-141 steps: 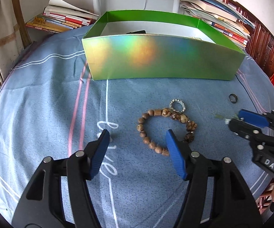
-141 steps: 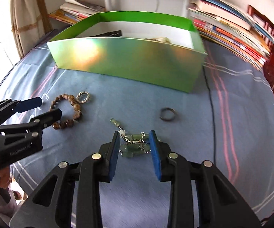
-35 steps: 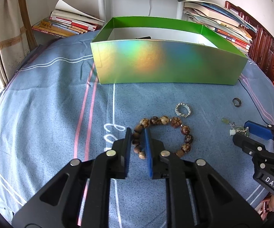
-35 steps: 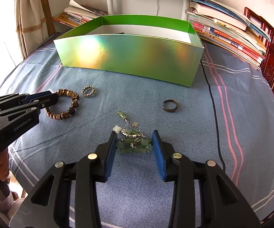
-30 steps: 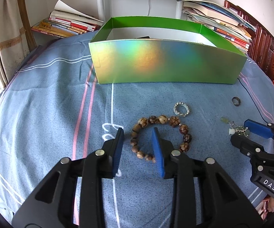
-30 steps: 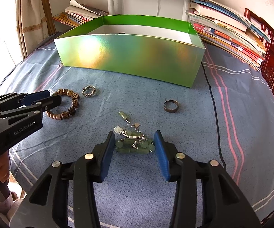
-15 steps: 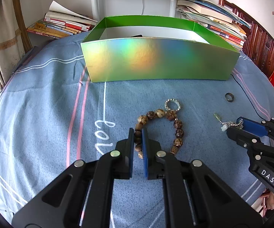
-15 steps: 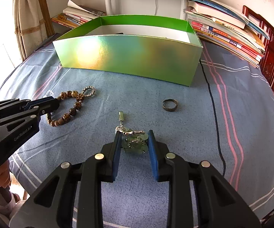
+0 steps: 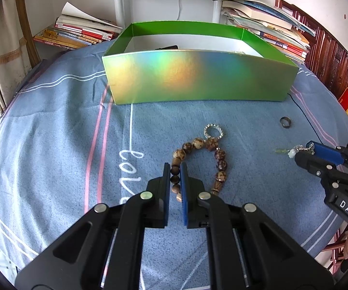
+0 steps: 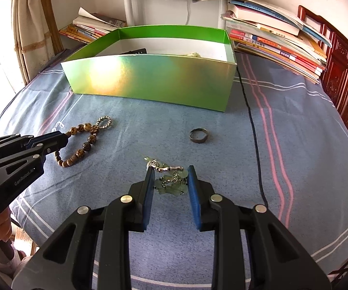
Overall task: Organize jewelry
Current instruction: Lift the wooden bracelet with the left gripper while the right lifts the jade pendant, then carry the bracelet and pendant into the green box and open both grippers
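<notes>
Jewelry lay mostly unsorted on the blue cloth [image 9: 53, 145] before the green box [image 9: 198, 77], which already held a few items. The left gripper [image 9: 175, 172] had pinched narrow on the wooden bead bracelet [image 9: 199, 143], its loop stretched with the long axis running from the gripper toward the box. The right gripper [image 10: 170, 176] clamped the bunched green bracelet [image 10: 171, 184], clasp end pointing toward the box. A beaded ring [image 9: 213, 130] touching the bracelet and a dark ring [image 10: 198, 134] remained to be collected.
</notes>
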Available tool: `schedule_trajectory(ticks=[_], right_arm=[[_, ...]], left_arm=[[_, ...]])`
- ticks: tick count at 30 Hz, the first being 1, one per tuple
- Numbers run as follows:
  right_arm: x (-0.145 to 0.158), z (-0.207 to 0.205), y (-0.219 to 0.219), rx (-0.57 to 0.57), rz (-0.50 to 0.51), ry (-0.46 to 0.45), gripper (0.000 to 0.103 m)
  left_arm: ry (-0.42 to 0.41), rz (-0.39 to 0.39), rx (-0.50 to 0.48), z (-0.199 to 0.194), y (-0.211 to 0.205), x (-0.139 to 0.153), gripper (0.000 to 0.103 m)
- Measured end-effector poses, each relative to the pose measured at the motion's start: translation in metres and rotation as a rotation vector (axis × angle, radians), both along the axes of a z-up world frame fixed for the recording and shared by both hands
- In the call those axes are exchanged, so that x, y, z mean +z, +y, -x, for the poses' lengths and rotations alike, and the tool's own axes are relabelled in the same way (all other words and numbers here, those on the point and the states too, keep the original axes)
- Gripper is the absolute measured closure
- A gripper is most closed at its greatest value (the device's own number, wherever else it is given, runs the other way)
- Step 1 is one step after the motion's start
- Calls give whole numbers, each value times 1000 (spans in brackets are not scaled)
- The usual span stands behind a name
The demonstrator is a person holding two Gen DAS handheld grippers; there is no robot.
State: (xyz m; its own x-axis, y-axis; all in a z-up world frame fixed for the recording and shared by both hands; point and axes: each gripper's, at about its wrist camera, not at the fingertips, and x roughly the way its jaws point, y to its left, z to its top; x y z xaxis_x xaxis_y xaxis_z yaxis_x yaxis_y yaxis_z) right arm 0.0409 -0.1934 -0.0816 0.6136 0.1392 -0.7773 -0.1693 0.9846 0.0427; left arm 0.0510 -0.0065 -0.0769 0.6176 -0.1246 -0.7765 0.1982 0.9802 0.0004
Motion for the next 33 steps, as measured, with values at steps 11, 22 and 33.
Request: schedule_trajectory(ticks=[11,22,33], right_arm=[[-5,-1,-2,-9,-14,17,75],[-7,0,-1,-15,4,4,75],[16,3,0,20,-33,-39,94]], left_arm=[[13,5,-4,1,1,-4,86],[4,-3,-20,-3,-8,-4,91],[-44,11,-7,0,-6,20,95]])
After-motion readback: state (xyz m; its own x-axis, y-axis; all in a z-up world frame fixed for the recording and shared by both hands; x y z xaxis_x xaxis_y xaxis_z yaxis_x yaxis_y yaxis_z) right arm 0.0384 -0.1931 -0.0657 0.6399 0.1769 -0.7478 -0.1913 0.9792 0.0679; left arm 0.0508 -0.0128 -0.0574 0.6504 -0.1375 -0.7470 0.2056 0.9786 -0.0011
